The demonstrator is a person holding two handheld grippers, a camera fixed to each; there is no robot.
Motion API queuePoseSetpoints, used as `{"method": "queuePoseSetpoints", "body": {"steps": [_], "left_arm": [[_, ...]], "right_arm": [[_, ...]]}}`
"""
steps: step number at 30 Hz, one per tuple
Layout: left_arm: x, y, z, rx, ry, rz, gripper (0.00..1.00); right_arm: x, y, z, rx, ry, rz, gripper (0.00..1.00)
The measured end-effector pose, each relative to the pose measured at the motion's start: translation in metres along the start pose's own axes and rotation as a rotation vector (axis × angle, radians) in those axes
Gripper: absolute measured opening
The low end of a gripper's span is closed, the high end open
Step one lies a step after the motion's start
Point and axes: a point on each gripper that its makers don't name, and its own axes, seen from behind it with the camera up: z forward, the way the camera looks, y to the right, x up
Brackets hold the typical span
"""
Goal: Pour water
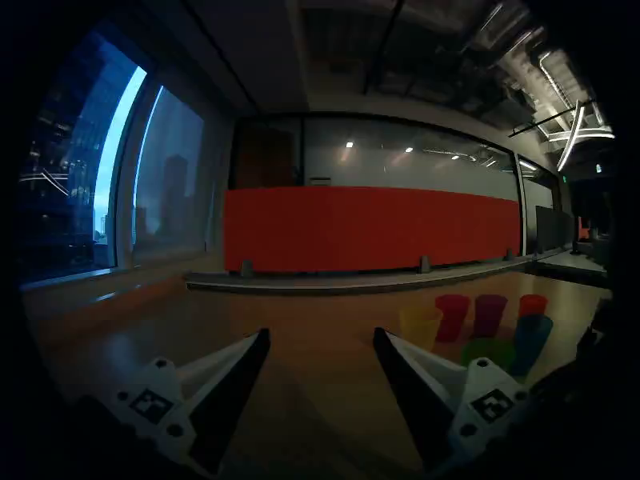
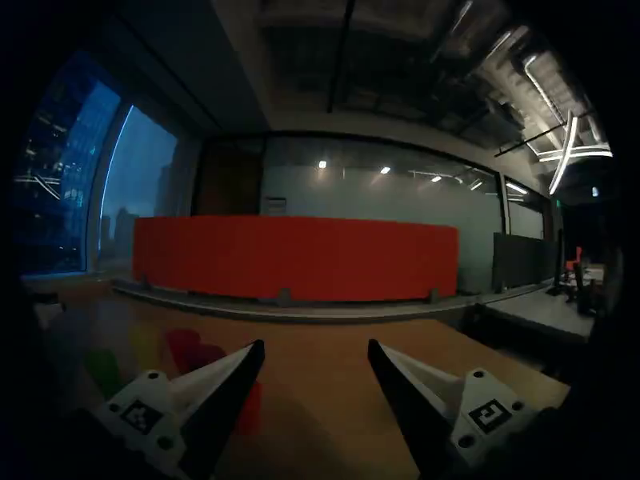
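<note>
Coloured cups [image 2: 189,349], dim and blurred, partly behind the right gripper [image 2: 314,346].

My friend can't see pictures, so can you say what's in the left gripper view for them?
The left tongs are open and empty over a wooden table, with a bunch of colourful cups standing to their right. Behind is a long red divider in a dim room with a big window.

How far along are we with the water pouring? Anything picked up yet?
Nothing looks done yet. In hand: nothing; the left claw and right claw are both open and empty over the wooden table. The coloured cups stand clustered on it, untouched; it is too dark to tell whether any holds water. Left: grasp a cup and pour.
</note>
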Motion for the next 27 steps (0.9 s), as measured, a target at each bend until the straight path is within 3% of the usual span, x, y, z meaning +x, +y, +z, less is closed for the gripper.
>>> {"method": "queuePoseSetpoints", "body": {"steps": [12,27], "left_arm": [[0.000,0.000,0.000,0.000,0.000,-0.001,0.96],[0.000,0.000,0.000,0.000,0.000,-0.001,0.96]], "right_arm": [[-0.014,0.004,0.005,0.002,0.034,0.006,1.00],[-0.040,0.011,0.014,0.001,-0.004,0.007,1.00]]}}
